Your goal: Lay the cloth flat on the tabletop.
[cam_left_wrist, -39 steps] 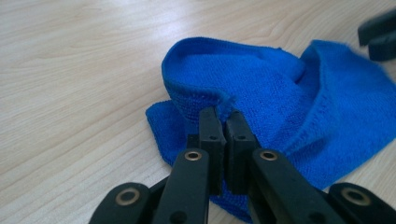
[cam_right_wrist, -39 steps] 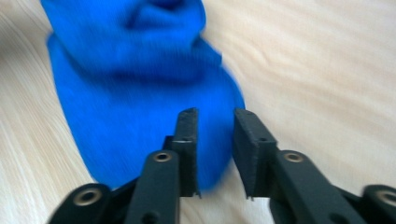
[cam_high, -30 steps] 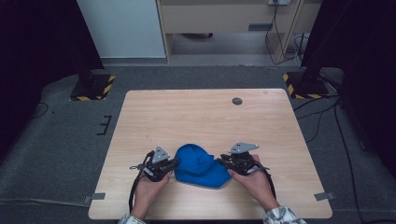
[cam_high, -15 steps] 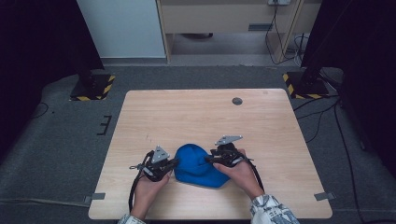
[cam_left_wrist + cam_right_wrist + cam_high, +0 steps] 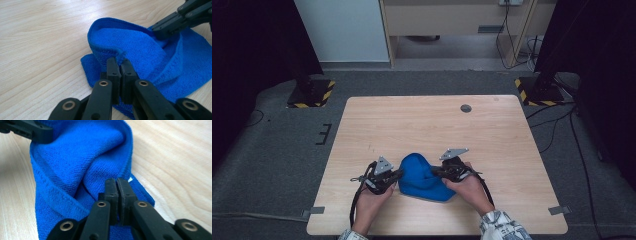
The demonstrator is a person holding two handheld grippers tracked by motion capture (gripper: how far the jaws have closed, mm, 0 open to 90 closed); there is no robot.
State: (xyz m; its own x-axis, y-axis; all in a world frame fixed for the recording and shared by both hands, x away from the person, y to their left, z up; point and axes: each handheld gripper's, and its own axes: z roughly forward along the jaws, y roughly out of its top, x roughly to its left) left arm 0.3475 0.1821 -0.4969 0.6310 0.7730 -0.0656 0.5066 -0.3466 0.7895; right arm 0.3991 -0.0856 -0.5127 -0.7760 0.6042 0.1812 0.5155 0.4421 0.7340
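Now the right gripper [image 5: 117,182] is clenched on the blue cloth [image 5: 422,172]: its jaws have just been closing, and in the right gripper view they meet with a fold of the cloth's near hem pinched between them, just below the middle of the frame. Compared with the high view a second ago, this gripper has slid in from the right toward the cloth, and the cloth, which lay as a low flat mound then, stands bunched into a higher hump at lower centre of the table [image 5: 492,130]. The left gripper [image 5: 119,65] has kept its place and its hold; in the left gripper view its jaws are pressed together on the cloth's folded edge at lower centre, while the other gripper bites the far side at the upper right. With both sides caught, I judge the cloth ready to be lifted or drawn out between the two hands, probably to spread or fold it. In the high view the left hand [image 5: 371,202] comes up from the bottom edge left of centre and the right hand [image 5: 469,190] right of centre, the forearms angling inward, each gripper lying low and nearly level over the wood with its tips turned toward the cloth between them.
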